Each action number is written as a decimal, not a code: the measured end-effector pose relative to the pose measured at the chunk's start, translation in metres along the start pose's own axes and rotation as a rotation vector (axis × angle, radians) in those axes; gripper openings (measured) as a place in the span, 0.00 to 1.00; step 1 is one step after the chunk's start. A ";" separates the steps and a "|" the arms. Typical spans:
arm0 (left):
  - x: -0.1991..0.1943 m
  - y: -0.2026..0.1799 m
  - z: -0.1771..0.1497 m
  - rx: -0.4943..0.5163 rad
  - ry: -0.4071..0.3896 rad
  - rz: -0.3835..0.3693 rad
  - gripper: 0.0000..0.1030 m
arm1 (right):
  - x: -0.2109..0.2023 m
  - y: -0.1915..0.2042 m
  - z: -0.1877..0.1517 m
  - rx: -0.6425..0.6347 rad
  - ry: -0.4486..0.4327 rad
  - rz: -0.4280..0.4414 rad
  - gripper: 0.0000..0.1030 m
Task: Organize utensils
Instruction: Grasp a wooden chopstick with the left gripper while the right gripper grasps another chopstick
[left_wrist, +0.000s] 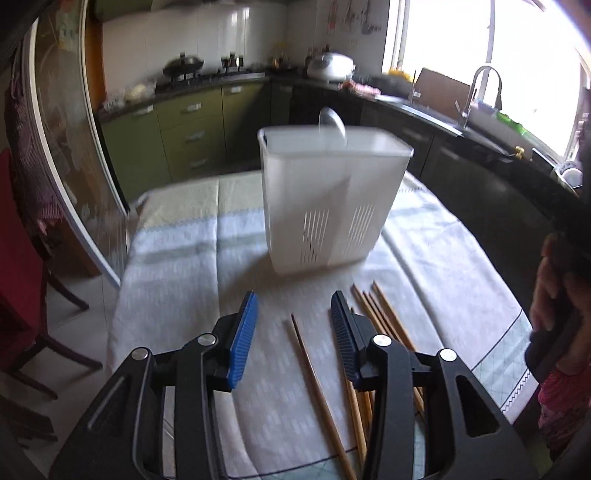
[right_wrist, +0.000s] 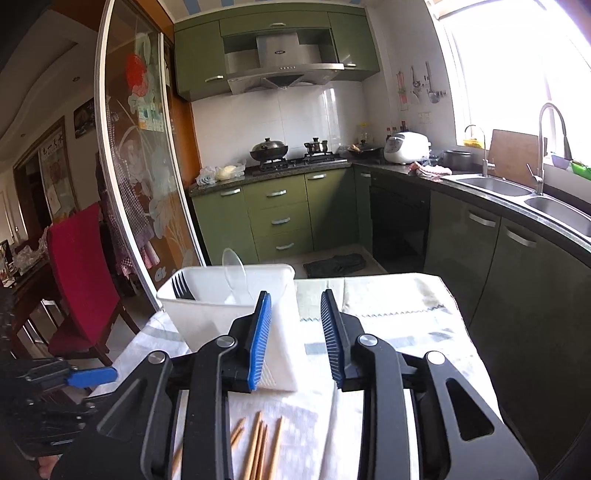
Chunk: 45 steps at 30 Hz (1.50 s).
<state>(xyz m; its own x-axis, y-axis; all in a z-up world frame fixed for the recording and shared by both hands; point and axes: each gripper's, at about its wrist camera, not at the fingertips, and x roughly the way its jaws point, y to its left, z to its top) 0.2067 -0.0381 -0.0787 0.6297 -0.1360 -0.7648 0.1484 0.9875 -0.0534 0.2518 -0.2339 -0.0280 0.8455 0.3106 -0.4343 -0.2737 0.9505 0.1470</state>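
A white plastic utensil holder stands upright on the cloth-covered table. A clear spoon pokes out of its top. My left gripper hangs open just short of the holder, over a single wooden chopstick lying on the cloth; the pads do not touch it. Several more chopsticks lie in a bundle beside its right finger. In the right wrist view the holder has black forks and the spoon in it. My right gripper is open and empty beside the holder, above the chopstick tips.
A red chair and a glass sliding door stand left of the table. Green cabinets and a sink counter run behind and to the right. A person's hand is at the table's right edge.
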 end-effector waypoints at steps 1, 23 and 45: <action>0.014 0.000 -0.004 -0.016 0.064 0.001 0.39 | -0.004 -0.003 -0.005 0.001 0.019 -0.001 0.27; 0.095 -0.004 -0.020 -0.101 0.435 0.052 0.14 | 0.003 -0.028 -0.067 -0.070 0.392 0.037 0.27; 0.090 0.000 -0.021 -0.032 0.429 0.080 0.06 | 0.108 0.018 -0.112 -0.091 0.849 0.115 0.17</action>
<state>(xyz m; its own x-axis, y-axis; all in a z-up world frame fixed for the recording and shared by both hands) 0.2475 -0.0488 -0.1613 0.2634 -0.0199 -0.9645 0.0835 0.9965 0.0022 0.2867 -0.1829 -0.1718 0.1909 0.2694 -0.9439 -0.4029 0.8984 0.1749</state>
